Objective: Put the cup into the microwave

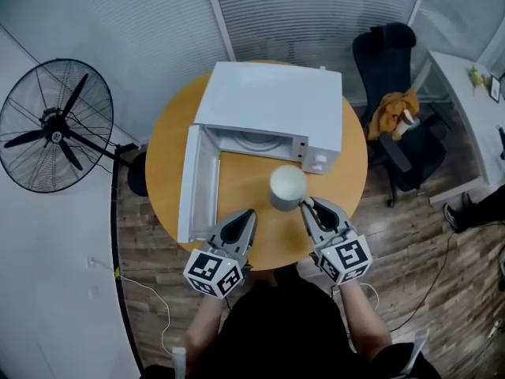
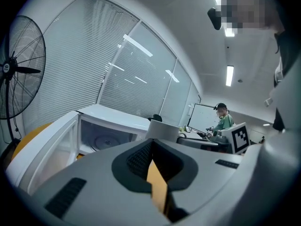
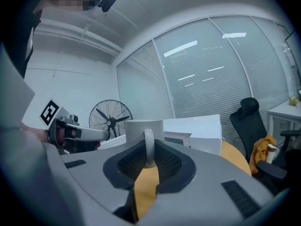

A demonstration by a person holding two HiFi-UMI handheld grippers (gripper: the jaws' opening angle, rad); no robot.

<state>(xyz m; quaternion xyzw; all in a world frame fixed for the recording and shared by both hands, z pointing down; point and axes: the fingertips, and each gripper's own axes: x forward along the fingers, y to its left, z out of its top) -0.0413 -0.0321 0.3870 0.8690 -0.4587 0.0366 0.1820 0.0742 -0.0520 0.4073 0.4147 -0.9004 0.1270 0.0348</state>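
Head view hides the handle of the cup (image 1: pixel 287 186) under the right claw (image 1: pixel 306 205), and no view shows whether the cup's base touches the bench (image 1: pixel 170 144). That cup stands upright just before the open front of the microwave (image 1: pixel 272 105), long axis vertical, mouth up, its handle (image 3: pixel 148 147) pointing away from the microwave and pinched between the right claw's jaws. Before the microwave's swung-out door (image 1: pixel 193 184) hangs the left claw (image 1: pixel 247 215), jaws a narrow slit apart, empty.

1. Microwave (image 1: pixel 268 105): plain white.
2. Tabletop (image 1: pixel 170 156): orange-yellow.
3. Cup (image 1: pixel 287 186): pale grey-white.
4. Left gripper (image 1: pixel 248 213), right gripper (image 1: pixel 306 204): grey; marker cubes (image 1: pixel 211 273) black-and-white squares.
5. Fan (image 1: pixel 52 122): black.
6. Floor (image 1: pixel 410 251): brown wood planks.
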